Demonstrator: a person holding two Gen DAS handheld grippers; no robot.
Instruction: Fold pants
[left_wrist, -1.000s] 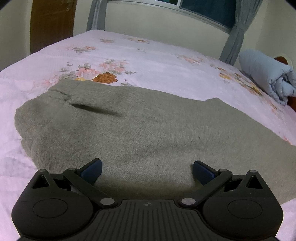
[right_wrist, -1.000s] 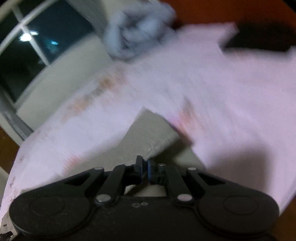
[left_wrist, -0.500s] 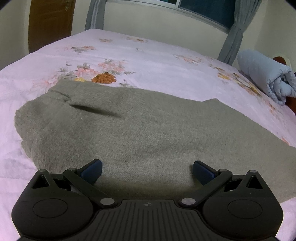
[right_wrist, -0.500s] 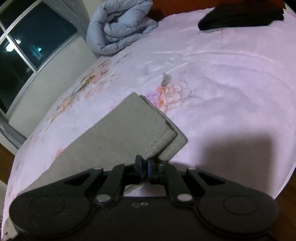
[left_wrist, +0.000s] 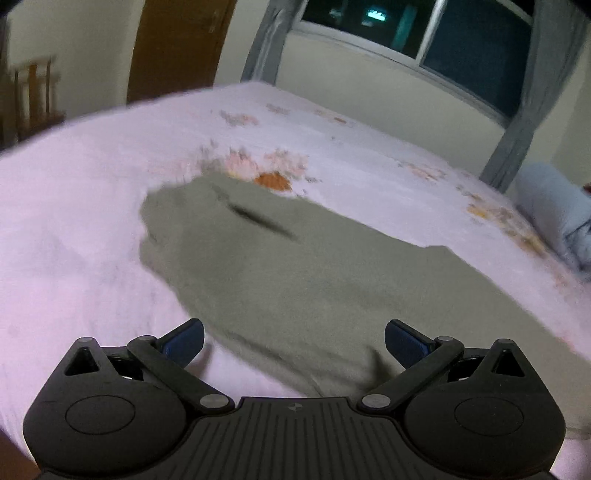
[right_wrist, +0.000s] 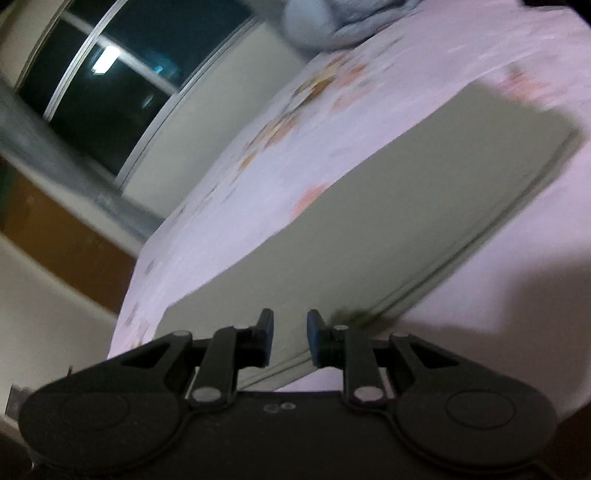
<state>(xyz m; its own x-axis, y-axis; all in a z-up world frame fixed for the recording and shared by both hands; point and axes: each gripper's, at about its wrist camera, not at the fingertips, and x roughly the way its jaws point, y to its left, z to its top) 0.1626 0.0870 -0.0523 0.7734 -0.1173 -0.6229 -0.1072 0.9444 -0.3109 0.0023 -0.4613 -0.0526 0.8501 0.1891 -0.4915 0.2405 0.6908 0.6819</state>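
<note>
Grey-green fleece pants (left_wrist: 303, 280) lie flat on a pink floral bedsheet (left_wrist: 74, 206), legs stacked one on the other. In the left wrist view my left gripper (left_wrist: 294, 341) is wide open and empty, raised above the near edge of the waist end. In the right wrist view the pants (right_wrist: 388, 206) run away to the upper right, the doubled leg hems at the far end. My right gripper (right_wrist: 290, 338) is partly open with a narrow gap, over the pants' near edge, holding nothing. Both views are blurred by motion.
A rolled light-blue quilt (left_wrist: 554, 214) lies at the bed's right end and also shows in the right wrist view (right_wrist: 332, 18). A window (left_wrist: 443, 40) with grey curtains (left_wrist: 517, 122) is behind the bed. A brown door (left_wrist: 177, 48) stands at back left.
My right gripper has opened from shut and swung left along the pants, away from the hems. My left gripper has pulled back and risen, staying open.
</note>
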